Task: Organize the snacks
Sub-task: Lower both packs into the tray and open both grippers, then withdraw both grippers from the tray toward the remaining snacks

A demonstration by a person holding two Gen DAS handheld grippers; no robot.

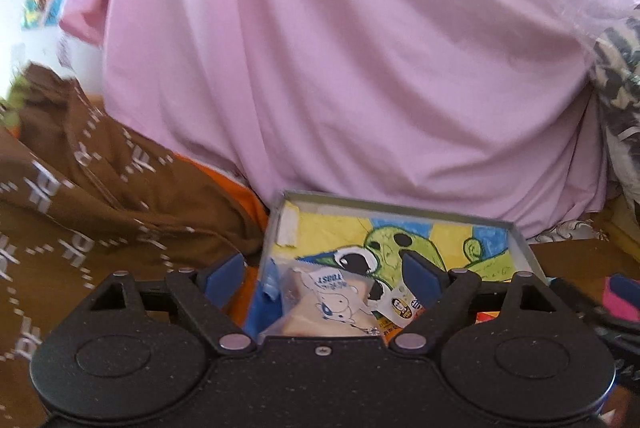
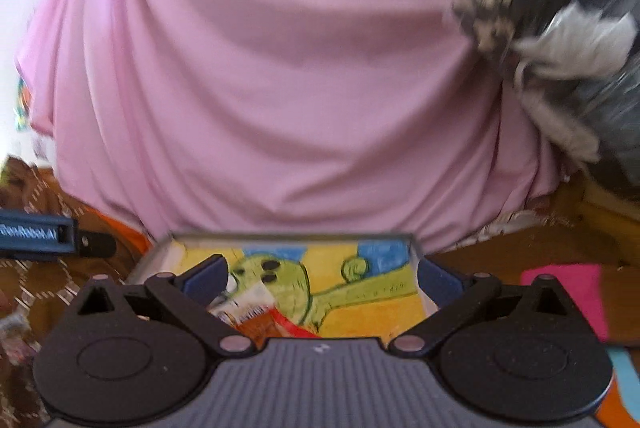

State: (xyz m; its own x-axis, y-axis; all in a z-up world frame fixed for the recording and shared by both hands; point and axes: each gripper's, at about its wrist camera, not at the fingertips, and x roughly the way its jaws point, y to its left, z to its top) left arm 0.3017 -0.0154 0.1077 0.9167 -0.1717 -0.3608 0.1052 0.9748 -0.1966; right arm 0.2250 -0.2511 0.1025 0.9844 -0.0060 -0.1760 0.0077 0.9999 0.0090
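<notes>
A shallow grey tray [image 1: 400, 207] with a green cartoon drawing on its floor lies just ahead of both grippers. In the left wrist view a clear toast packet [image 1: 332, 302] with a blue cartoon print lies in the tray's near left corner, with a small white packet [image 1: 400, 308] beside it. My left gripper [image 1: 322, 274] stands open over them, its left pad outside the tray wall. My right gripper [image 2: 322, 280] hangs open over the tray [image 2: 280, 236]. Below its left finger lies a red and brown snack packet [image 2: 260, 316]. The left gripper's body [image 2: 40, 236] shows at the left edge.
A large pink cloth [image 1: 340, 67] rises right behind the tray. Brown patterned fabric [image 1: 80, 195] and an orange item [image 1: 240, 195] lie to the left. A pink card [image 2: 568, 296] lies to the right on the wooden surface. A clear bag of patterned fabric [image 2: 540, 7] sits upper right.
</notes>
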